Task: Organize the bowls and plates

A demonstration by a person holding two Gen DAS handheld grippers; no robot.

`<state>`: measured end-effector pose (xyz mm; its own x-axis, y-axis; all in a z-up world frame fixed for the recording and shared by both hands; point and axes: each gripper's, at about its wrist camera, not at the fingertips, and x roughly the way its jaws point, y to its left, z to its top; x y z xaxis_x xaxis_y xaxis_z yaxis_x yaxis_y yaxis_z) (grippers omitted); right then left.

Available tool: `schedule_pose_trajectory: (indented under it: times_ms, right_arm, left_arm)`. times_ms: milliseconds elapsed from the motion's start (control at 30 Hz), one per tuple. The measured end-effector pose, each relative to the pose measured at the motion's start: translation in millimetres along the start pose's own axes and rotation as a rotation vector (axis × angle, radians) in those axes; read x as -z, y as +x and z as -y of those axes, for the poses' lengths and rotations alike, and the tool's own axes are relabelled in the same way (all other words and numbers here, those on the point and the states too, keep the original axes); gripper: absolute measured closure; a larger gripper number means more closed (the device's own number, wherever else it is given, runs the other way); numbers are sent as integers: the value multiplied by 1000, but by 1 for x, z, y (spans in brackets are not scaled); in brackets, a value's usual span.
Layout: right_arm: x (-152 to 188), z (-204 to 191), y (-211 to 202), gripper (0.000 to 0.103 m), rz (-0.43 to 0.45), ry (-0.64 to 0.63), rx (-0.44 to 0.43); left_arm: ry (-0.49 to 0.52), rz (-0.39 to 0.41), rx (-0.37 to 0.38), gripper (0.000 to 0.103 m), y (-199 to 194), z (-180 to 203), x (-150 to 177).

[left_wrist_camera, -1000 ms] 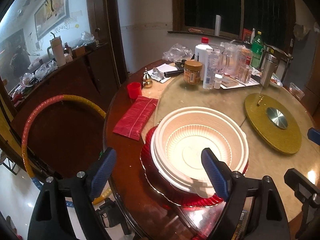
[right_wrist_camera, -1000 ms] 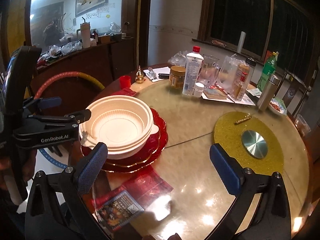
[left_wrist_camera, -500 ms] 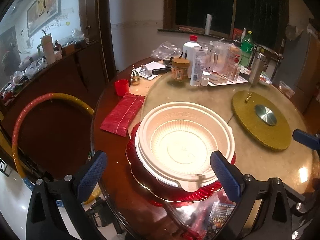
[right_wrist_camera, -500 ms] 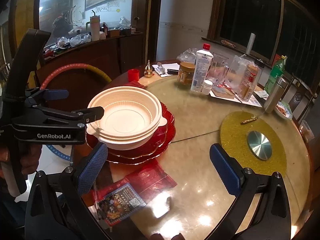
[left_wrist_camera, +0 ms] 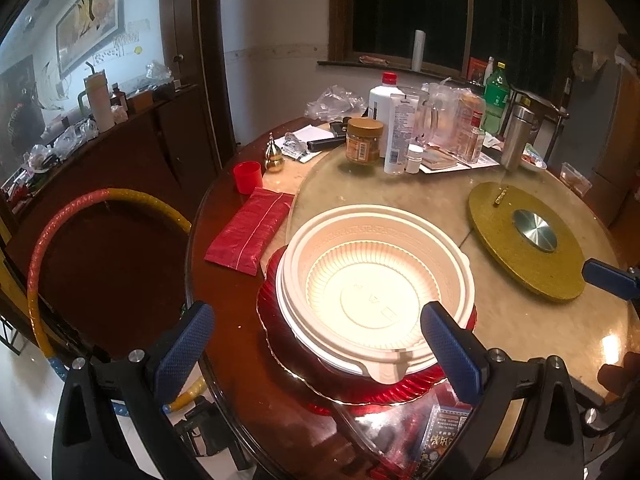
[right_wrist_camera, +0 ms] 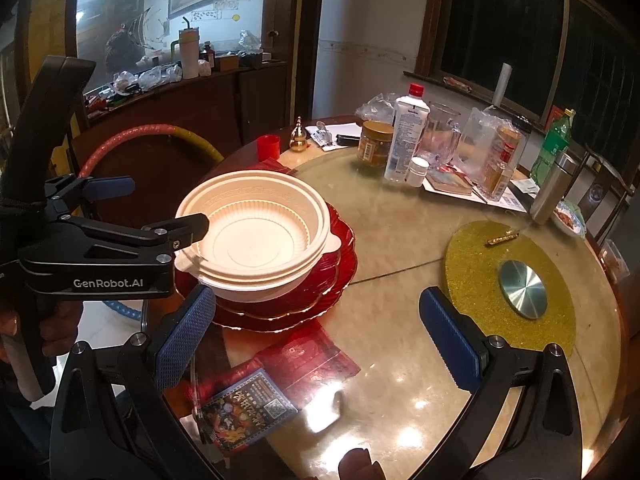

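A stack of cream plastic bowls [left_wrist_camera: 376, 288] sits nested on a stack of red scalloped plates [left_wrist_camera: 360, 396] near the table's front left. My left gripper [left_wrist_camera: 316, 348] stands wide open just in front of the bowls, and its right pad overlaps their near rim without pressing. From the right wrist view the same bowls [right_wrist_camera: 256, 236] and red plates [right_wrist_camera: 336, 276] lie to the left, with the left gripper [right_wrist_camera: 148, 208] beside them, one finger over the bowls' left rim. My right gripper [right_wrist_camera: 316, 340] is open over bare table glass and holds nothing.
A gold turntable disc [left_wrist_camera: 520, 248] with a steel hub lies on the right. Bottles and jars [left_wrist_camera: 396, 128] crowd the back of the table. A red packet [left_wrist_camera: 248, 236] and a red cup [left_wrist_camera: 247, 176] lie left of the bowls. A printed booklet [right_wrist_camera: 248, 408] lies under the glass.
The left gripper's jaws have spread wider apart around the bowls' near rim. The bowls and plates have stayed put, and the right gripper has hardly moved.
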<state>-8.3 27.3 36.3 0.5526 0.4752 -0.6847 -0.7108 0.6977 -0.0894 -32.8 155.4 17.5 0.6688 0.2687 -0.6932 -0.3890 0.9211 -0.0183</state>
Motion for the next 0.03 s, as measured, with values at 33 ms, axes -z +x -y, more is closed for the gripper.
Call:
schedule_pose_trajectory:
  times_ms: [33]
  right_arm:
    - [0, -1, 0, 0, 0, -2, 1]
  left_arm:
    - [-9, -1, 1, 0, 0, -1, 0]
